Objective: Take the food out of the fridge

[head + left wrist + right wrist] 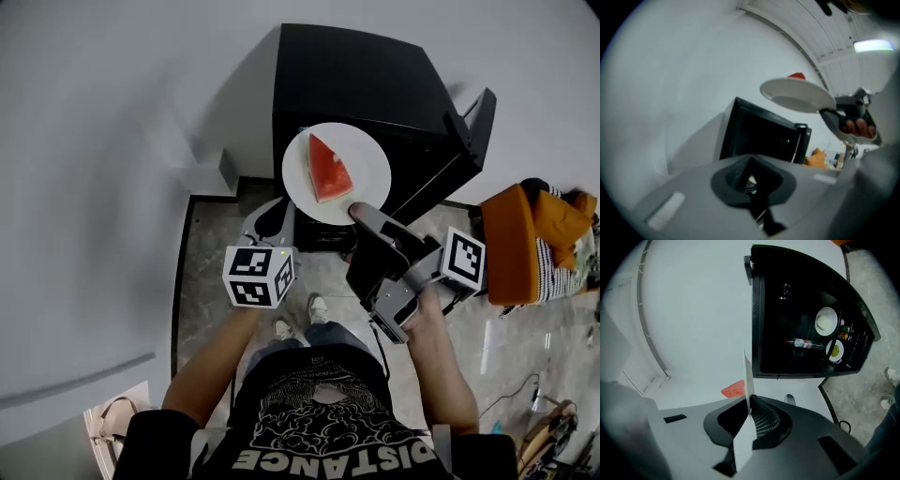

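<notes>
A white plate carries a red watermelon wedge and hangs above the black fridge. My right gripper is shut on the plate's near rim. In the right gripper view the plate stands edge-on between the jaws of the right gripper, with the wedge to its left. My left gripper is shut with nothing in it, just below the plate's left edge. The left gripper view shows the plate from below. The fridge door stands open.
Inside the fridge are a white bowl, a lying bottle and a dish of green food. An orange bag sits right of the fridge. A white wall runs along the left. My shoes stand on the stone floor.
</notes>
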Demonstrator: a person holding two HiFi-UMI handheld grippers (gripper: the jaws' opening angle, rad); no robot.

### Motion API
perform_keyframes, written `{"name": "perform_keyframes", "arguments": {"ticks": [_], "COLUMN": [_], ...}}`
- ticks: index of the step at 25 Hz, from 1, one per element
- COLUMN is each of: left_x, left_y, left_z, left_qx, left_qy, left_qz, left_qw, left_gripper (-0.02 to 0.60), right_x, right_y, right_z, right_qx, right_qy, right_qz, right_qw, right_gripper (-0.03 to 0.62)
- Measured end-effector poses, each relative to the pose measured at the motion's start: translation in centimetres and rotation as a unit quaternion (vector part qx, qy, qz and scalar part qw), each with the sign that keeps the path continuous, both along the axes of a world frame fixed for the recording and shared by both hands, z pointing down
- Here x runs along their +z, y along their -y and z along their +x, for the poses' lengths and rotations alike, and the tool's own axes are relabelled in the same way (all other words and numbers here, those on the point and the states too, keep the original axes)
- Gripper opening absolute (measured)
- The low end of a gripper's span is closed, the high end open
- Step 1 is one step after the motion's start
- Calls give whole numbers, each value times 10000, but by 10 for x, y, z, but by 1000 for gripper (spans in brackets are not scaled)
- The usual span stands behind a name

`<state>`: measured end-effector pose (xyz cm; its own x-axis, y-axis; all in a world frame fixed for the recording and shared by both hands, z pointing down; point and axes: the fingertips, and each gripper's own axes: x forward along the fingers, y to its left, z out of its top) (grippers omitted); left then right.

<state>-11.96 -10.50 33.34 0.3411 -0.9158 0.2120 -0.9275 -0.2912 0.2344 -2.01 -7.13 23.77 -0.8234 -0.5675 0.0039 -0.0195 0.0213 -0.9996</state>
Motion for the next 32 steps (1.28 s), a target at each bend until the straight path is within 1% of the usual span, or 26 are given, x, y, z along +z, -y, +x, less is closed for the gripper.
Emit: {"name": "perform_keyframes", "arguments": {"ticks": [3, 5, 12, 17, 22, 24, 28, 32], "left_x": [-6, -10, -22, -30, -32, -31, -25, -22], "left_y": [19, 19, -28, -47, -55, -51, -25, -13], "left_z": [-5, -5, 18, 24, 23, 18, 0, -8], "left_qx": [-40, -83, -114, -186, -240, -266, -288, -300], "left_qy": [-109, -140, -92, -46, -56, -62, -102, -135], "left_qz": [-24, 20, 288, 451, 437, 387, 300, 290], "left_qw": [9999, 9999, 9995, 9988, 9987, 9989, 9991, 9990], "left_gripper": [2, 2, 2, 2, 2, 2, 2, 2], "right_x": [-9, -11, -18, -22, -20, -19, -12, -10], "right_y": [40, 56, 55, 57, 62, 71, 105, 117], "right_z": [-13, -17, -16, -14, -18, -23, -34, -40], "right_qx": [40, 71, 301, 547, 590, 601, 791, 870], "right_qy": [32, 54, 225, 351, 383, 401, 446, 455], "right_qz": [-24, -51, -106, -123, -266, -314, -405, -401], "right_qw": [10000, 9999, 9992, 9978, 9972, 9969, 9950, 9944], "right_gripper": [12, 12, 12, 14, 15, 17, 20, 20]}}
